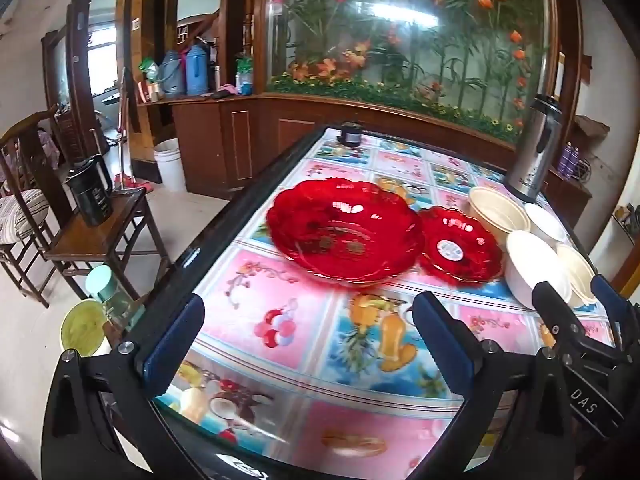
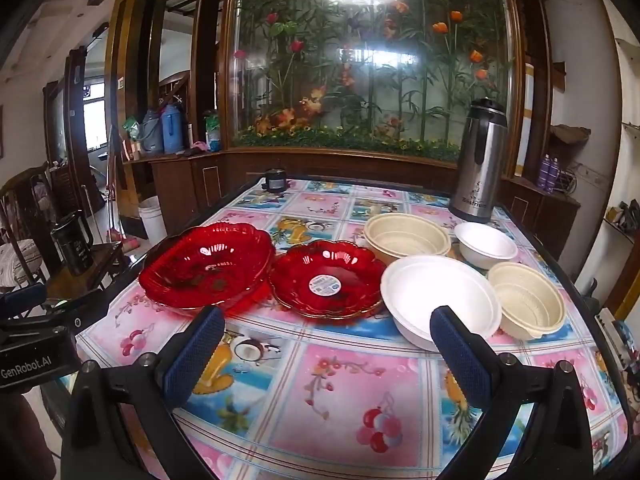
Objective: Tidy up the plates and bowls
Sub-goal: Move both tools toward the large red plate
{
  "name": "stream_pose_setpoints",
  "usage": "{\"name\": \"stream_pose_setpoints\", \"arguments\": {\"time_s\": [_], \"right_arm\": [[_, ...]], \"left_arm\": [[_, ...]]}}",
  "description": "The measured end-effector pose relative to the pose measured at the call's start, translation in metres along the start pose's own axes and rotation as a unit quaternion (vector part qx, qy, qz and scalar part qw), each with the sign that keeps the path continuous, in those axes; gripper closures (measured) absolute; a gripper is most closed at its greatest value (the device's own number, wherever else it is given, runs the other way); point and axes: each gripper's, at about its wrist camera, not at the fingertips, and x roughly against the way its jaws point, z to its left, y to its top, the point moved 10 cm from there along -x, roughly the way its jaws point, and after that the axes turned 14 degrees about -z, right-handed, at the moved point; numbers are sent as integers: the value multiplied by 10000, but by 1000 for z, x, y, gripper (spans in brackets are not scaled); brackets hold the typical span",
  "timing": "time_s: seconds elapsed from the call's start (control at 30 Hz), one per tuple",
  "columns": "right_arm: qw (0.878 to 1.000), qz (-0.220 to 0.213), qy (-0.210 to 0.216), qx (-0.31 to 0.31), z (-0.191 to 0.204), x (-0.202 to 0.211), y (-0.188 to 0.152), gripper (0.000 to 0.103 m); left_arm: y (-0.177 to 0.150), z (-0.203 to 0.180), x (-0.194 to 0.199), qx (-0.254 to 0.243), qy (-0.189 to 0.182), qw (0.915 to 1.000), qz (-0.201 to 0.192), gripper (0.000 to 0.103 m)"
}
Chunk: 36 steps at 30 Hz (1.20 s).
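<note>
My left gripper [image 1: 308,336] and my right gripper [image 2: 328,348] both hang over the near part of the table [image 2: 320,400] with jaws spread as wide as they go and nothing between them.

Only my left view shows the side table beyond my left jaw, with a black kettle [image 1: 90,190] on it. Only my right view shows all four bowls whole.

Just ahead of my right jaws sit the small red plate [image 2: 326,278] and, past my right finger, the big white bowl [image 2: 440,300]. The large red plate [image 2: 208,266] lies ahead of my left finger in that view, touching or overlapping the small one. Both plates are clear red with scalloped edges. Right of the white bowl stands a cream bowl [image 2: 528,300]; farther off are another cream bowl [image 2: 408,236] and a small white bowl [image 2: 486,244].

The small plate carries a round white sticker, too small to read. At the far right stands a steel flask [image 2: 478,160] whose lettering is blurred. My left gripper's body reads "GenRobot.AI".
</note>
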Motion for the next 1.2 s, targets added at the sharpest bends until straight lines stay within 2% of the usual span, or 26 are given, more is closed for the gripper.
{"name": "stream_pose_setpoints", "arguments": {"time_s": [0.6,1.2], "right_arm": [[9992,69,-203,338,11,-4,-3,0],[9991,138,-204,346,12,-7,-2,0]], "left_arm": [[-15,20,-4,-29,128,9998,124,0],[-16,24,-15,22,150,9998,117,0]]}}
